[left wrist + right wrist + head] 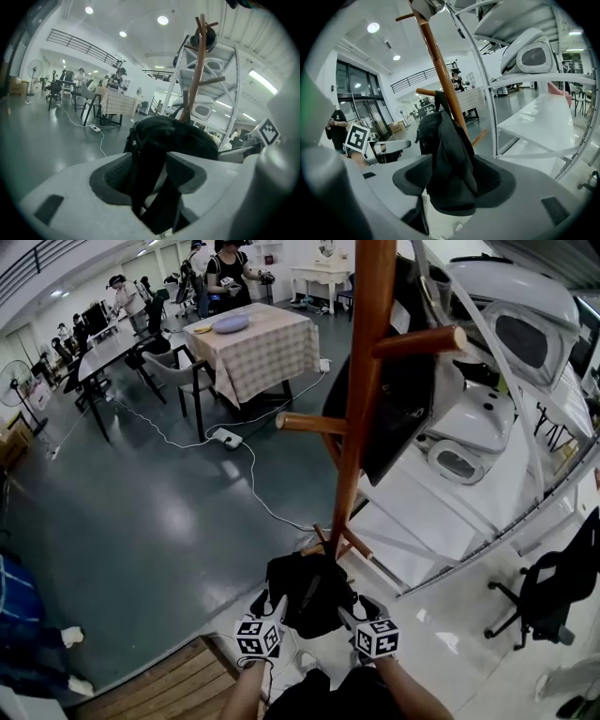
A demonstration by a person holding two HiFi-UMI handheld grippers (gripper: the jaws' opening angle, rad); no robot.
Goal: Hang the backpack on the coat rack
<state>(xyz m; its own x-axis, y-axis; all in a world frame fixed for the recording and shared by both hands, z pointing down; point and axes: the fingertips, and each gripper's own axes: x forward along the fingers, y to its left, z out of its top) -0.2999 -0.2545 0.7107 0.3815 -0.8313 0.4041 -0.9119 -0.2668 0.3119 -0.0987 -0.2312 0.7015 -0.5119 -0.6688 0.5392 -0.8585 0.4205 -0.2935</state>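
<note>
A standing fan [14, 385] and long dark desks [108, 348] line the left of the hall. People [228, 273] stand beyond a table with a checked cloth [258, 343], and a white cable [187, 442] runs from it across the grey floor to a power strip [228, 438]. In the foreground a wooden platform [169, 685] edges the floor. The left gripper [272, 601] reaches forward with its jaws spread wide, and a black strap [150, 187] lies loose between the pads. The black backpack [309, 592] sits slumped on the floor at the foot of the coat rack [370, 381], touching its splayed feet [361, 547]. The rack's low peg [309, 423] juts left and a higher peg [417, 341] juts right, both bare. The right gripper [349, 610] also stands open, with a fold of the bag's fabric [450, 159] draped between its pads. Just behind the pole, a white metal shelving frame [525, 493] loaded with white moulded shells [469, 418] crowds the rack. A black office chair [553, 592] stands at the far right.
</note>
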